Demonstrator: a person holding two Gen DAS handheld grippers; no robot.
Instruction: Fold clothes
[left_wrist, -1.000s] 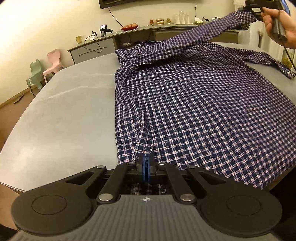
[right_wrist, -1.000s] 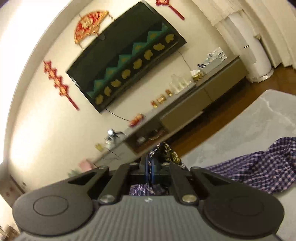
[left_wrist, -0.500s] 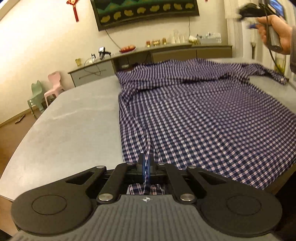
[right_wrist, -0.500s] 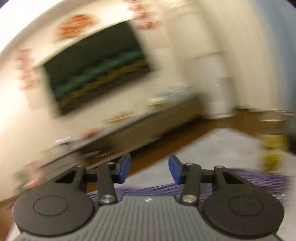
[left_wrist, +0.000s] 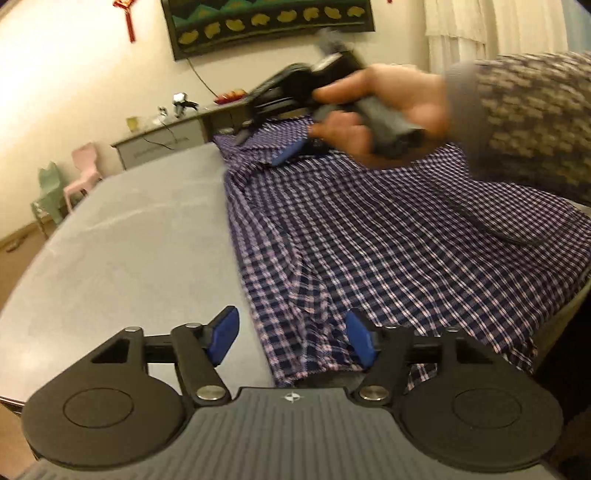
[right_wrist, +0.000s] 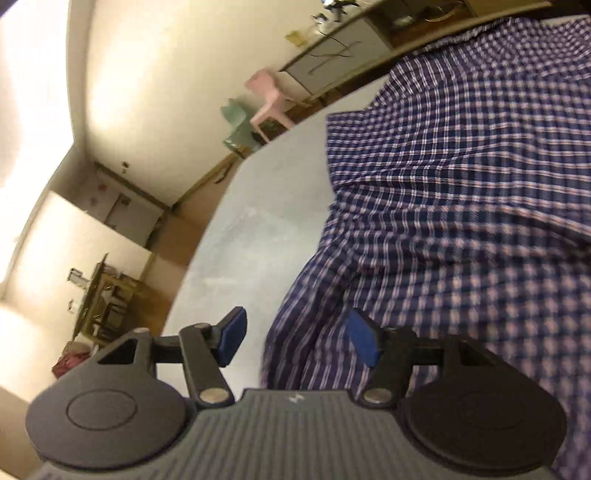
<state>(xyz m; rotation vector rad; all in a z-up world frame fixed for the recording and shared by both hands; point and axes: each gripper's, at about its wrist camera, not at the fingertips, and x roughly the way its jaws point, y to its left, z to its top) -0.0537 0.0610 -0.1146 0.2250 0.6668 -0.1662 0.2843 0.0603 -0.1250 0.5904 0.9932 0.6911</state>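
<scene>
My left gripper (left_wrist: 291, 334) sits at the near edge of a grey table (left_wrist: 129, 266). Its two blue pads have just been opening and now stand apart, gripping nothing. The hem of a navy and white checked shirt (left_wrist: 388, 251) lies on the table between and just past them, free of both pads. The shirt spreads flat from about six o'clock up toward twelve o'clock and covers the right half of the table. The bare tabletop fills the left, from seven to ten o'clock.

At about one o'clock in the left wrist view, my right hand (left_wrist: 384, 110) holds the right gripper (right_wrist: 297, 338) above the far part of the shirt, blurred. A patterned sleeve (left_wrist: 524, 118) enters from three o'clock.

In the right wrist view, the right gripper's blue pads have also just been opening and stand apart, empty. The shirt fills the picture from twelve to five o'clock, with a fold of it between the pads, touching neither.

At the far wall a low cabinet (left_wrist: 162, 140) stands at eleven o'clock, with a pink chair (left_wrist: 83, 173) and a green chair (left_wrist: 50, 192) near nine o'clock.
</scene>
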